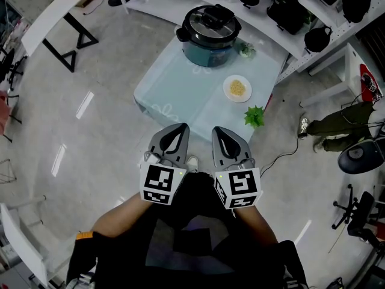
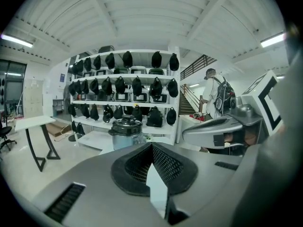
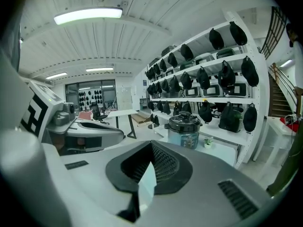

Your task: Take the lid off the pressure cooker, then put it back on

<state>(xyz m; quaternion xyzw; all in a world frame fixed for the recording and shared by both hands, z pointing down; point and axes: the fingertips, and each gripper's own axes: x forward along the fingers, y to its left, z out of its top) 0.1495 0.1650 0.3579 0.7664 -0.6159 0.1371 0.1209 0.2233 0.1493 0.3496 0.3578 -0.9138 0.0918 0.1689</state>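
A blue-grey pressure cooker (image 1: 209, 40) stands at the far end of a pale blue table (image 1: 174, 89), its black lid (image 1: 211, 23) seated on top. The left gripper view shows the pressure cooker (image 2: 126, 132) in the distance, and the right gripper view has the pressure cooker (image 3: 183, 130) too. My left gripper (image 1: 180, 126) and right gripper (image 1: 218, 129) hover side by side short of the table's near edge, well away from the cooker. Both point toward it with jaws together and nothing between them.
A small white plate of yellow food (image 1: 237, 88) lies on the table, right of the cooker. A tiny potted plant (image 1: 246, 50) stands by the cooker and a green plant (image 1: 254, 117) at the table's right corner. White shelves with black bags (image 1: 286, 9) run behind. A person's leg (image 1: 337, 124) is at the right.
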